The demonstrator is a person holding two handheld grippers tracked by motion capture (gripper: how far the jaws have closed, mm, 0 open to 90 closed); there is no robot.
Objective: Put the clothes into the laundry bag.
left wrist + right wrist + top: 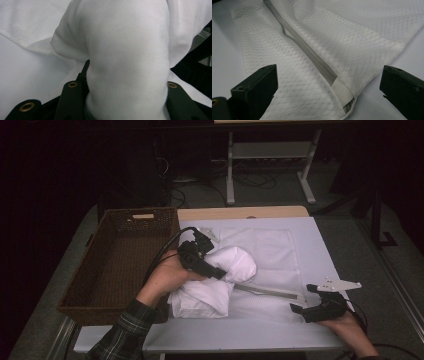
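A bundled white garment (210, 295) lies at the left edge of a flat white mesh bag (270, 250). My left gripper (220, 272) is shut on the garment's upper fold, and in the left gripper view the cloth (125, 57) fills the gap between the black jaws of that gripper (122, 85). The bag's grey zipper (265, 291) runs toward my right gripper (302, 299). That gripper (329, 80) stands open at the bag's near right corner. Mesh (294, 75) and the zipper end (312, 52) lie between its jaws, untouched.
A brown wicker basket (142, 211) stands at the table's left, right beside the garment. The bag rests on a pale mat (240, 330) over a wooden tabletop (240, 212). Table legs and cables lie on the floor beyond the far edge.
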